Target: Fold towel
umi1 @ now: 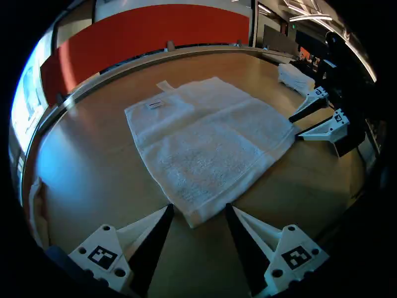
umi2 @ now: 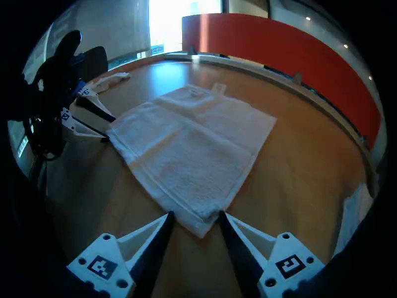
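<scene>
Our left hand-held gripper (umi1: 198, 207) has its fingers apart, with one corner of the white terry towel (umi1: 208, 144) lying in the gap between them; neither finger presses on the cloth. We hold the right hand-held gripper (umi2: 196, 214) the same way at a neighbouring corner, its jaws spread with the corner between them. In the left gripper view it shows at the right of the scene, a finger on each side of that corner.

We see the towel flat on the light wooden worktop (umi1: 99, 164), roughly square, with a doubled band along one side. We judge it has been folded over once. A small white label (umi1: 155, 104) sits near its far corner.

We have taken two corners of one edge so that both can be pinched and lifted together, which should carry the edge over to the far side without the cloth skewing. The grasp comes next, as we read it: each pair of fingers has to close on its corner through every layer, or the lower layer will stay behind.

A second white cloth (umi1: 295, 77) lies well apart at the far right, clear of the work.
</scene>
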A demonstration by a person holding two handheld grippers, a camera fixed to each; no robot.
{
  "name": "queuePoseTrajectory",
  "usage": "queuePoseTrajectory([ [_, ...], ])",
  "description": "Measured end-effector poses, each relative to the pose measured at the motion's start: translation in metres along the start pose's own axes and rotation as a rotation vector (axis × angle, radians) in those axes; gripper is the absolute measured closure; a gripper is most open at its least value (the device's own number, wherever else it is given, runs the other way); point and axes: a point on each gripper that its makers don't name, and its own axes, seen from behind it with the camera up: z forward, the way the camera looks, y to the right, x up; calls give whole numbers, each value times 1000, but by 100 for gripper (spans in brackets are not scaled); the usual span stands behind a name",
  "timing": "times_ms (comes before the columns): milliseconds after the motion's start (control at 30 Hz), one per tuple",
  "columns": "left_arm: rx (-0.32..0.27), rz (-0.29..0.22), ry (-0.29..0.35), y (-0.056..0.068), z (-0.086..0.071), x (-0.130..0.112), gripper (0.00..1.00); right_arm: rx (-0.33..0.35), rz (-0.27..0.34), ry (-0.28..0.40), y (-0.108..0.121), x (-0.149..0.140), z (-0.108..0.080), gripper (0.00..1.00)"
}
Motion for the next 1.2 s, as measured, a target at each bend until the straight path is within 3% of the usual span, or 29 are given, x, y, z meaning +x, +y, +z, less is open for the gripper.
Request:
queuePoseTrajectory([
  [300, 7, -10, -15, 3, 0, 1, 49, -2, 7, -7, 0, 2, 2, 78],
  [367, 10, -14, -19, 3, 0, 1, 58, -3, 10, -7, -1, 2, 2, 82],
  [433, 17, -21, -22, 3, 1, 1, 75, -2, 13, -6, -2, 3, 2, 84],
  [800, 29, -68, -10, 5, -6, 14, 80, -24, 27, 25, 3, 23, -9, 86],
  [1200, 46, -162, 59, 1, -46, 54, 80, -37, 11, 107, 11, 73, -48, 86],
])
